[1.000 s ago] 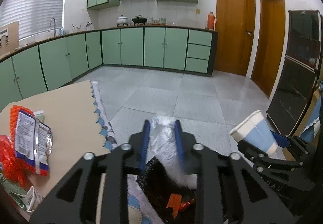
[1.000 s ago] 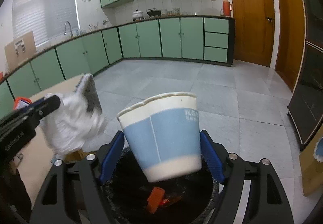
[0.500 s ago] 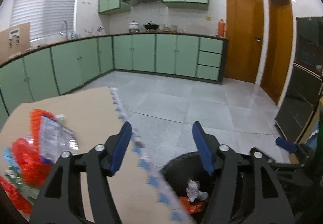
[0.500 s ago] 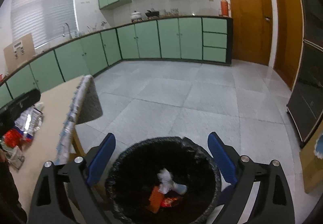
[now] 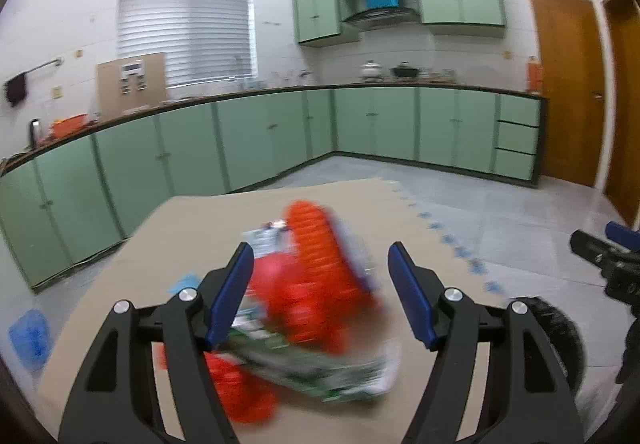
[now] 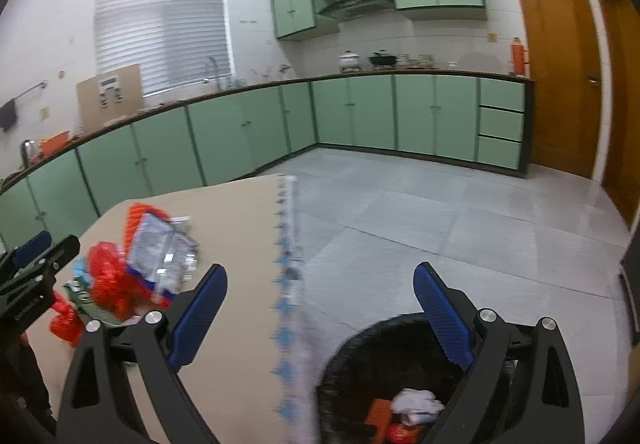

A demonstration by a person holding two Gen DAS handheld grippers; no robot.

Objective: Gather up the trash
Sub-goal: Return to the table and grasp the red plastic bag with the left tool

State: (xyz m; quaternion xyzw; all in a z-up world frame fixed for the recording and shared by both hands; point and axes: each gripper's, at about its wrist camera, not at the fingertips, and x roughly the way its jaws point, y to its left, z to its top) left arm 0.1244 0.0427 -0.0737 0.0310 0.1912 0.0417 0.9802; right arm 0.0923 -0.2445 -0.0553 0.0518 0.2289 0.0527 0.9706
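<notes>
A heap of snack wrappers (image 5: 316, 296), red, orange and green, lies on the beige table (image 5: 224, 219). My left gripper (image 5: 320, 280) is open and empty just above and in front of the heap. My right gripper (image 6: 320, 296) is open and empty, over the table edge and the black trash bin (image 6: 352, 364). White crumpled paper (image 6: 416, 402) and red and orange scraps lie inside the bin. The wrappers also show in the right wrist view (image 6: 132, 264), with the left gripper's body (image 6: 32, 272) beside them.
The table's scalloped blue-and-white cloth edge (image 6: 286, 284) runs next to the bin. Green cabinets (image 5: 280, 139) line the far walls across a grey tiled floor (image 6: 460, 219). Brown doors (image 6: 556, 75) stand at the right. A blue object (image 5: 28, 332) lies on the floor at left.
Both grippers opened: the white paper and the paper cup went into the bin. Both grippers then swung left towards the table; the left one now faces the wrapper heap.
</notes>
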